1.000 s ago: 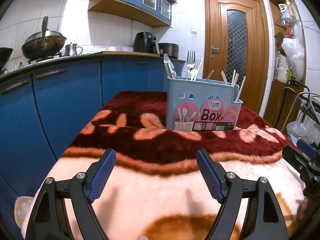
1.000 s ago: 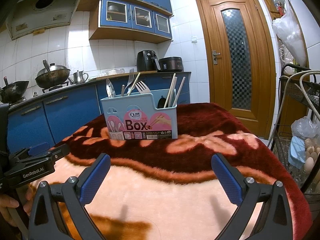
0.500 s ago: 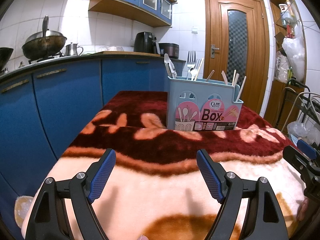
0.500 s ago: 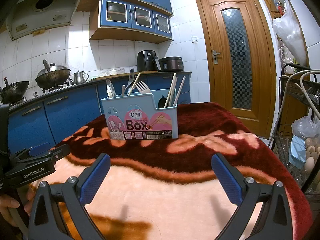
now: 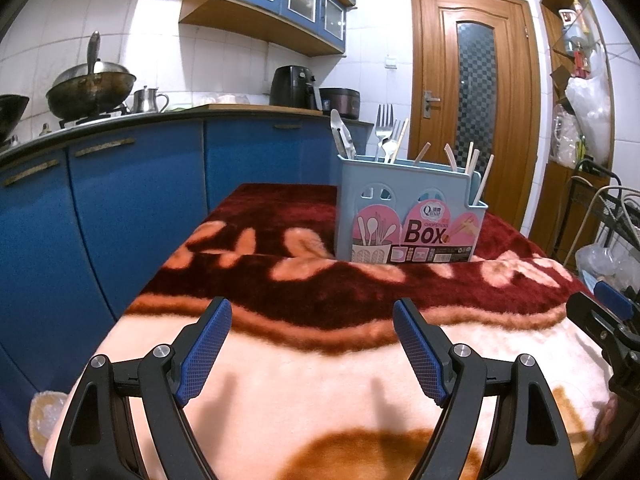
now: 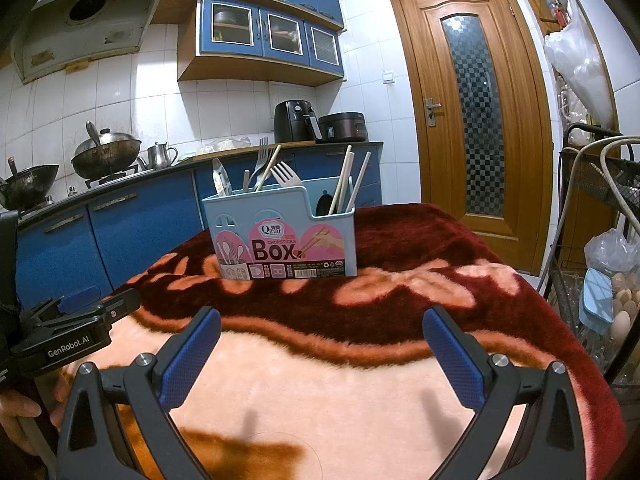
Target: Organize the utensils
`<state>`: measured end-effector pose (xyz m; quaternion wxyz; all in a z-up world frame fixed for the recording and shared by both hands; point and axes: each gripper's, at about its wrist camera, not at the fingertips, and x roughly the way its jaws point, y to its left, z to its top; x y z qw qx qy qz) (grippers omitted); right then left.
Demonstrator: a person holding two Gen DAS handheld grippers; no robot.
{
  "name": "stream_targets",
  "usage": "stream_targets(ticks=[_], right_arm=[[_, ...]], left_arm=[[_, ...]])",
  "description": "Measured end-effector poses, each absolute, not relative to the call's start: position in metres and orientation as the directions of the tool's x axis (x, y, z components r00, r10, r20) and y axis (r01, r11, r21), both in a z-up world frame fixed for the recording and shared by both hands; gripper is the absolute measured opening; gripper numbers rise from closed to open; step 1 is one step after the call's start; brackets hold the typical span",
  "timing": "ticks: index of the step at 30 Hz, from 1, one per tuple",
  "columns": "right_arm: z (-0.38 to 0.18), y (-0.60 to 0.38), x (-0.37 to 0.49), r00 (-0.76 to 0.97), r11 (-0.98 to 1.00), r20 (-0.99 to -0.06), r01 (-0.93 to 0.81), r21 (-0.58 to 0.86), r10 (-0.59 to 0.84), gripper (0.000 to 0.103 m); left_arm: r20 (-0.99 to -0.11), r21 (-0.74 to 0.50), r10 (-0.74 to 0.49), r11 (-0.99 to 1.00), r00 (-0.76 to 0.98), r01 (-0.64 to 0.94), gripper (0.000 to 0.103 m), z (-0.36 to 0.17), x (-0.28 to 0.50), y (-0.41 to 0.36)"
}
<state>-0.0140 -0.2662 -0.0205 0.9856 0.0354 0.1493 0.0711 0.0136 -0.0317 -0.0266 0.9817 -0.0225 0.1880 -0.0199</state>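
Note:
A light blue utensil box (image 5: pixel 408 216) with a pink "Box" label stands upright on a red and peach blanket (image 5: pixel 320 368); it also shows in the right wrist view (image 6: pixel 284 236). Forks (image 5: pixel 385 130), a spoon (image 5: pixel 342 140) and chopsticks (image 5: pixel 476 168) stick out of its compartments. My left gripper (image 5: pixel 312 350) is open and empty, low over the blanket, well short of the box. My right gripper (image 6: pixel 320 356) is open and empty, also short of the box. The blanket near both grippers holds no loose utensils.
Blue kitchen cabinets (image 5: pixel 120 216) run along the left, with a wok (image 5: pixel 90 88) on the stove. A wooden door (image 6: pixel 476 120) is behind. A wire rack (image 6: pixel 600 264) with eggs stands at the right edge of the table.

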Motion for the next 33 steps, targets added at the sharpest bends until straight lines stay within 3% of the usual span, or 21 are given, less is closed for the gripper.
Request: stream_targets(ticks=[33], right_arm=[[-0.0204, -0.2651, -0.0151, 0.945, 0.987, -0.29, -0.127, 0.094, 0.149, 0.103]], left_arm=[[-0.37, -0.055, -0.048, 0.998, 0.928, 0.029, 0.084, -0.0253, 0.0138, -0.0358]])
